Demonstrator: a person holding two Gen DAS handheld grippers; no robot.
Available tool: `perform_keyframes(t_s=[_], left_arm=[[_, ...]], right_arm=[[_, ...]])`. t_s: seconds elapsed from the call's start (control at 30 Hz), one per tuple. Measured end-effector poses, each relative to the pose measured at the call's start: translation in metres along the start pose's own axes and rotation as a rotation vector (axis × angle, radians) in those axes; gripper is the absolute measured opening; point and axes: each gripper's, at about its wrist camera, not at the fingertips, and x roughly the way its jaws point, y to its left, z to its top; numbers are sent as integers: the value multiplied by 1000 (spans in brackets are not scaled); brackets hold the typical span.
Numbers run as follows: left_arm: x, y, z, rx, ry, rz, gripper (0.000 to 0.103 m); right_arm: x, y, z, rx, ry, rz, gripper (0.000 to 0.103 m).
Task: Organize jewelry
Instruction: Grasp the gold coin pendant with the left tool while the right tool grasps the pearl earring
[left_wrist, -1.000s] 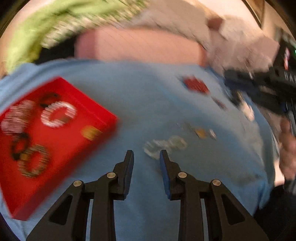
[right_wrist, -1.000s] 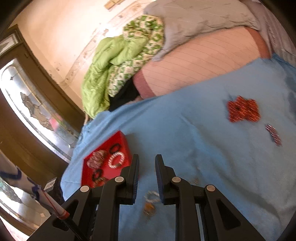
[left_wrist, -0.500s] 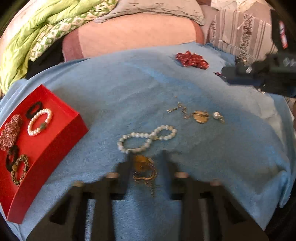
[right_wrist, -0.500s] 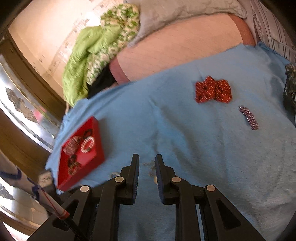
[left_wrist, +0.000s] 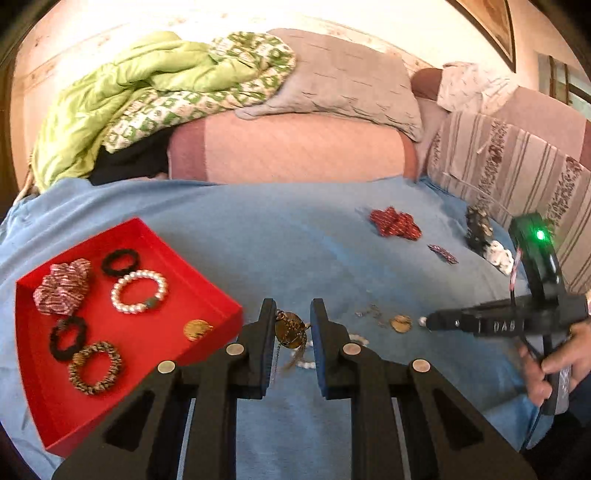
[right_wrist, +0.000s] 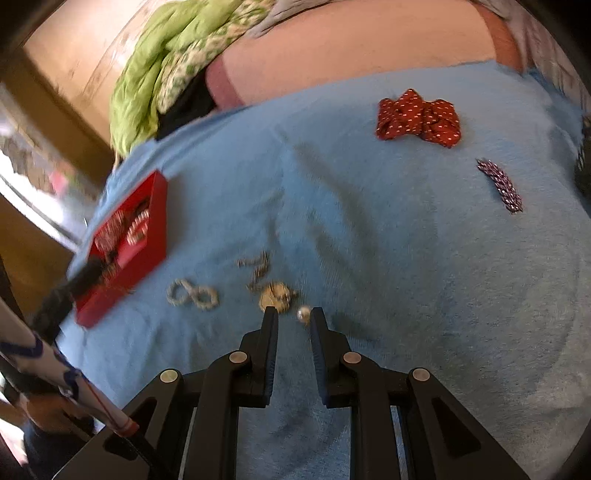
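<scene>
My left gripper (left_wrist: 291, 314) is shut on a gold pendant earring (left_wrist: 290, 328), which hangs between the fingers above the blue blanket (left_wrist: 295, 251). Just left of it sits the red tray (left_wrist: 207, 288), holding a pearl bracelet (left_wrist: 138, 291), scrunchies and a gold piece (left_wrist: 197, 329). My right gripper (right_wrist: 293, 317) hovers low over the blanket, jaws nearly together with nothing between them. A small pearl bead (right_wrist: 303, 314) and a gold disc pendant (right_wrist: 275, 295) lie just beyond its tips. A looped pearl strand (right_wrist: 192, 293) lies to their left.
A red scrunchie (right_wrist: 417, 118) and a purple clip (right_wrist: 498, 184) lie farther back on the blanket, with a dark ornament (left_wrist: 478, 229) at the right edge. Pillows and a green quilt (left_wrist: 147, 85) are piled behind. A hand (left_wrist: 554, 358) grips the right tool.
The left gripper dropped onto the blanket, closed on the gold pendant and lifted it beside the tray. The right gripper sank toward the pearl bead and gold disc.
</scene>
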Motion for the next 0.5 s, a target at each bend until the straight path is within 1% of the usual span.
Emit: perform_keyframes(t_s=[0.17,0.23,0.27,0.3,0.33,0.4,0.47,0.5], left_arm=[[2,2,1,11,14,-8,18],[3,1,-2,19,22,-8,18],[3,0,-3,21,22,-5,18],[3,1,-3,24,20,0,18],[2,-1,-3,24,18,0,18],[0,0,-3,20,12,2,18],[-2,1,-1,15,-1,6,18],[-4,3,-1,11,-10,10,18]], right_arm=[[13,9,0,-89,14,-70,19],[17,19,0,-164,18,-124,19],[19,25,-1,-207,22,-158,18],[20,31,-2,-242,20,-193,14],[19,33,-2,-252,18,-205,13],[14,32,0,-237,4,-183,13],[2,33,5,-224,-40,-160,13],[-8,34,8,-212,-77,-136,13]])
